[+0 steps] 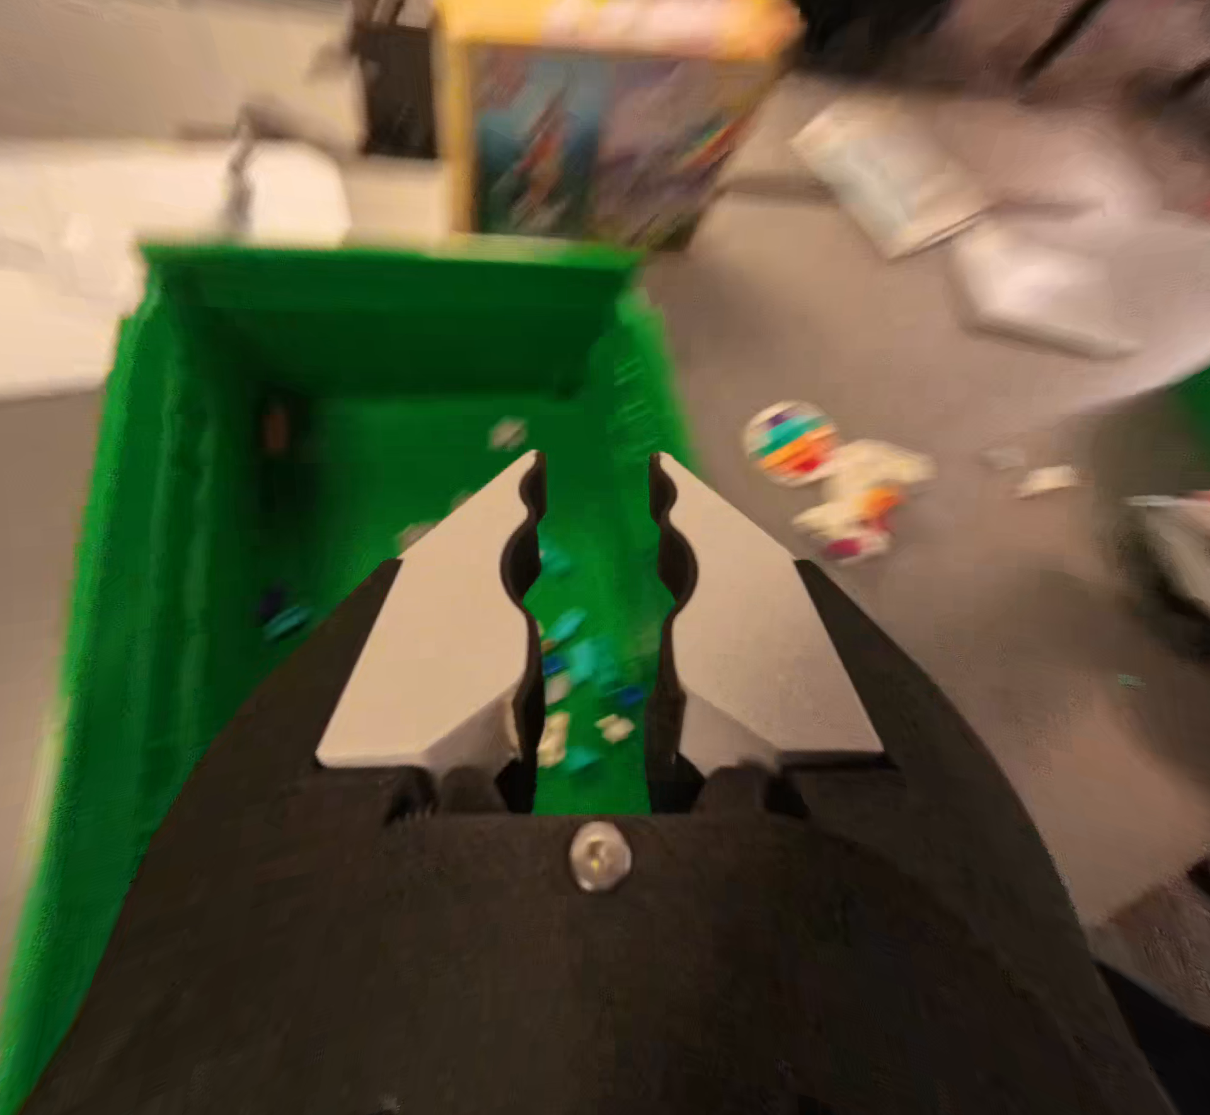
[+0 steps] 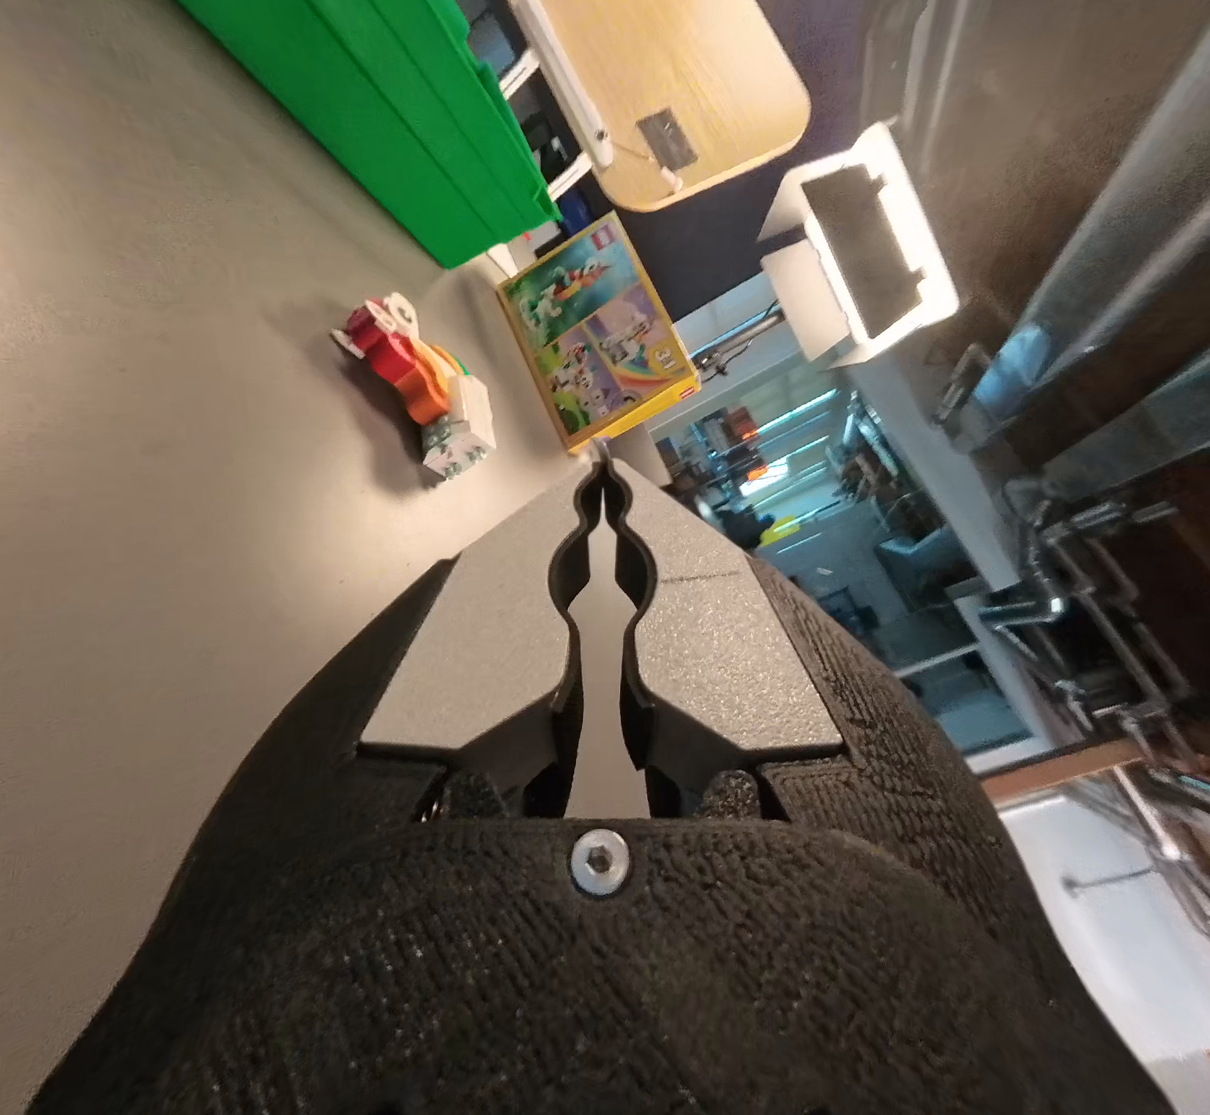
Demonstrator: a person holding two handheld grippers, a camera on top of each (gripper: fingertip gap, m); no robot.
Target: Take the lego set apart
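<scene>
- Black plastic with grey inner faces makes up the left claw [image 1: 597, 461], whose wavy fingers stand apart with a clear gap and nothing between them.
- Through that gap, in the blurred left wrist view, loose bricks [image 1: 576, 664] in teal, blue and white lie scattered on the floor of a green bin [image 1: 393, 330], over which the left claw hangs.
- Right of the bin, on the grey bench [image 1: 818, 658], lies the lego model [image 1: 831, 481], a white figure with orange, red and teal parts, apart from the bin wall.
- Beyond the bin stands a yellow-edged lego box [image 1: 602, 121], upright, with white papers [image 1: 916, 180] to its right.
- The right claw [image 2: 602, 461] has its tips drawn nearly together; a tiny pale bit shows at the tips, and I cannot tell whether it is gripped.
- In the rolled right wrist view, the lego model [image 2: 419, 383] rests on the bench [image 2: 164, 429] between the right claw and the green bin [image 2: 366, 101], touching neither.
- The lego box [image 2: 596, 343] stands just past the claw tips, at the far edge of the bench.
- Farther off is a pale wooden tabletop [image 2: 661, 49].
</scene>
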